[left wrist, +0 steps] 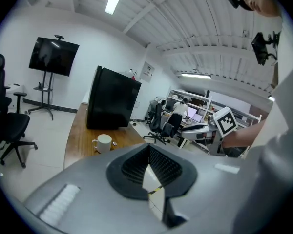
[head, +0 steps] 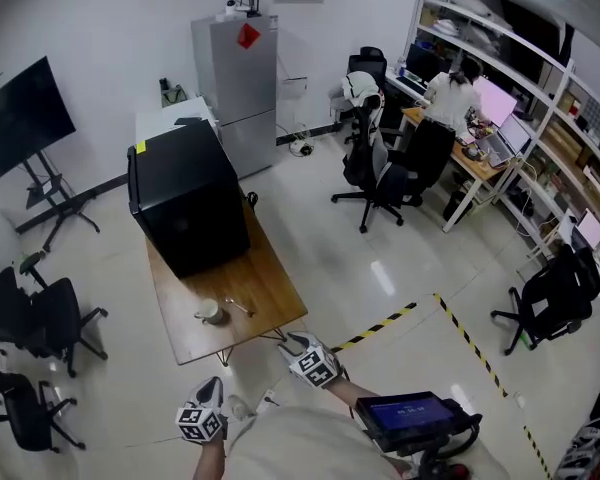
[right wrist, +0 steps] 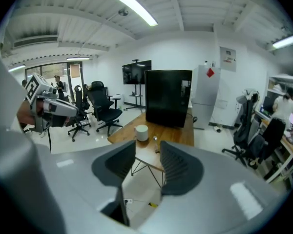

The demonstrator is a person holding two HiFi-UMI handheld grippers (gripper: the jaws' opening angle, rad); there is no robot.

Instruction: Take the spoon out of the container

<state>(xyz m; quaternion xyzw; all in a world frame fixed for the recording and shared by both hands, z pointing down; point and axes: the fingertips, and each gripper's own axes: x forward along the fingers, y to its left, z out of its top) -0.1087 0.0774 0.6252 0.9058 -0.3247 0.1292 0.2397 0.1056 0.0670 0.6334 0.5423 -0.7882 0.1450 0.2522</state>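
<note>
A white cup (head: 210, 312) stands near the front end of the wooden table (head: 270, 293). A metal spoon (head: 238, 306) lies on the tabletop just right of the cup, outside it. Both grippers hang in the air short of the table's front edge and touch nothing. My left gripper (head: 204, 408) sits lower left and my right gripper (head: 308, 353) closer to the table corner. In the left gripper view the pads meet at the tip of the left gripper (left wrist: 149, 149), with the cup (left wrist: 103, 143) far ahead. In the right gripper view the right gripper (right wrist: 148, 146) is open and empty, with the cup (right wrist: 142, 132) and spoon (right wrist: 156, 141) beyond it.
A large black box (head: 188, 208) fills the table's far half. Behind it stand a grey refrigerator (head: 238, 78) and a white cabinet. Office chairs (head: 40, 318) are to the left, a person at a desk (head: 450, 98) to the far right. Yellow-black tape (head: 460, 333) marks the floor.
</note>
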